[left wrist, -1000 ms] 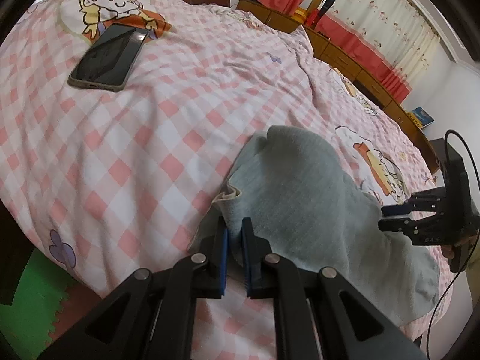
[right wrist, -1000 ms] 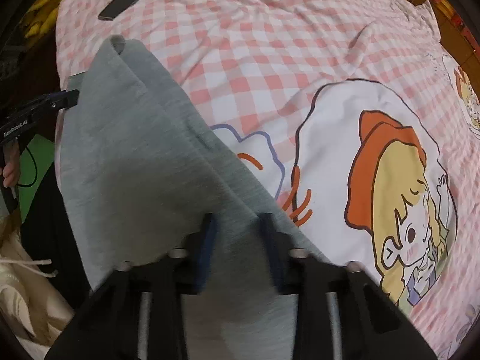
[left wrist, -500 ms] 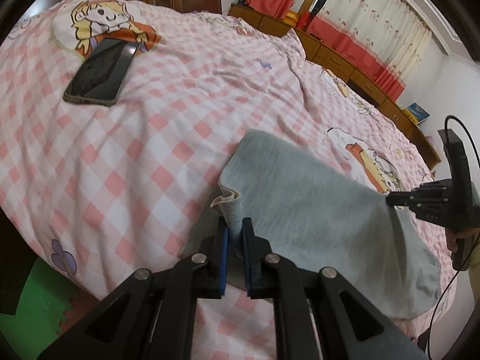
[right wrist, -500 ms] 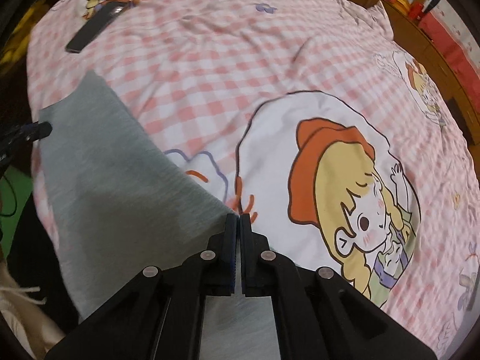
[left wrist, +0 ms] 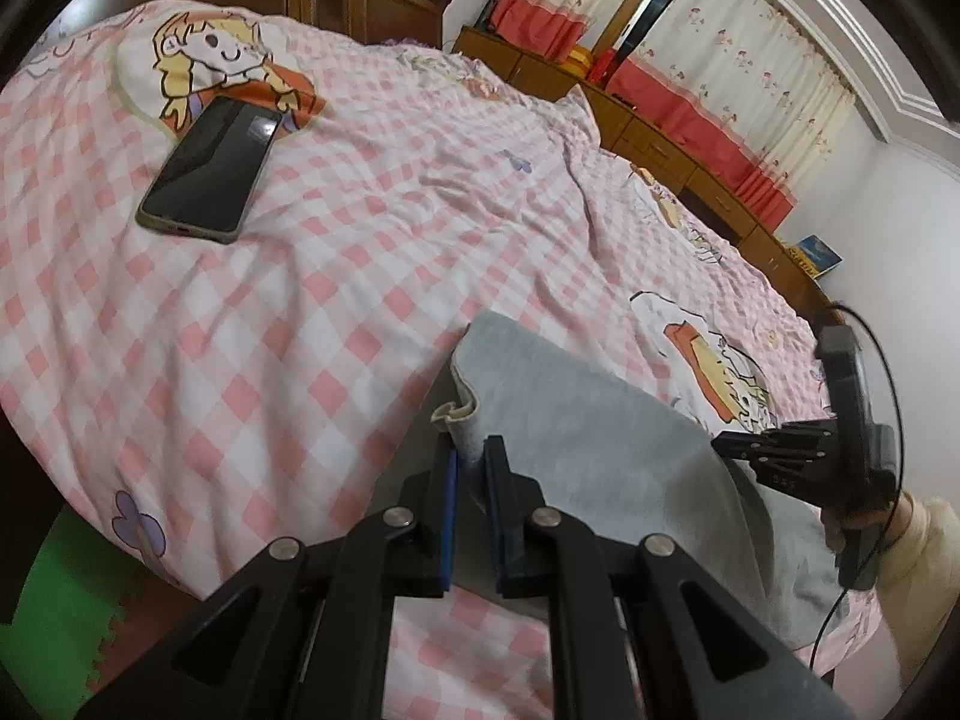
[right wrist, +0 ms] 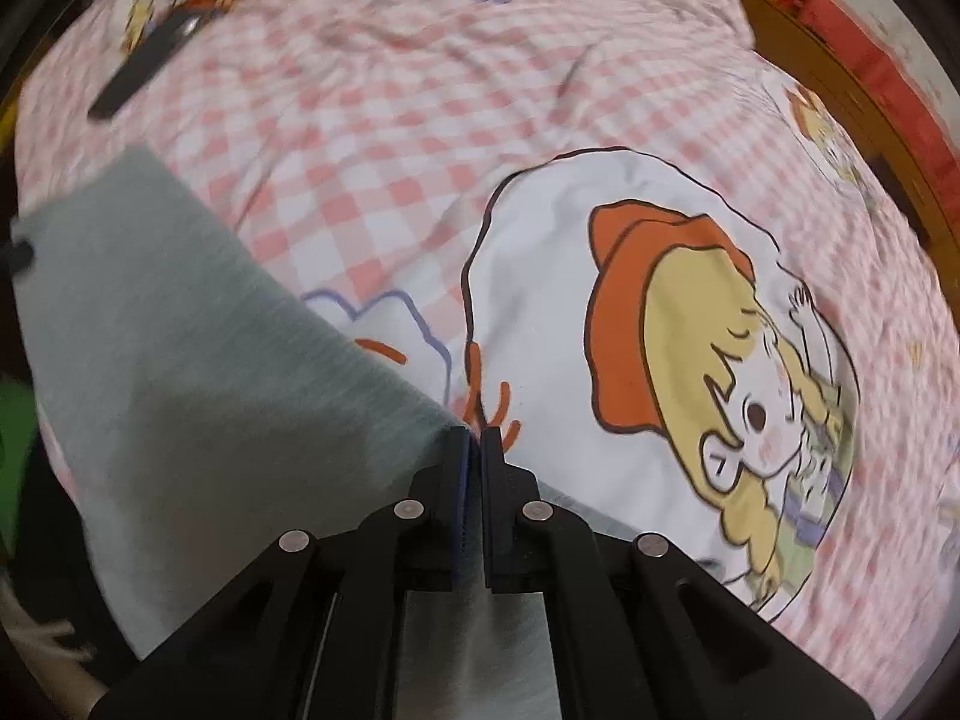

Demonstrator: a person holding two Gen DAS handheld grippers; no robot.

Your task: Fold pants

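Note:
Grey pants (left wrist: 576,426) hang stretched between my two grippers, just above the near edge of the bed. My left gripper (left wrist: 471,456) is shut on one end of the pants, by a cream-edged hem. My right gripper (right wrist: 471,444) is shut on the other end; the grey cloth (right wrist: 180,372) runs away from it to the left. The right gripper also shows at the right of the left wrist view (left wrist: 729,447), pinching the cloth. The right wrist view is blurred.
The bed has a pink checked cover (left wrist: 300,312) with cartoon girl prints (right wrist: 708,360). A black phone (left wrist: 210,177) lies on it at the far left. Wooden cabinets (left wrist: 678,150) and curtains stand behind. A green floor mat (left wrist: 54,588) lies below the bed edge.
The right gripper closed on the pants, then both grippers lifted and pulled the cloth taut, off the bed cover. The left grip is unchanged.

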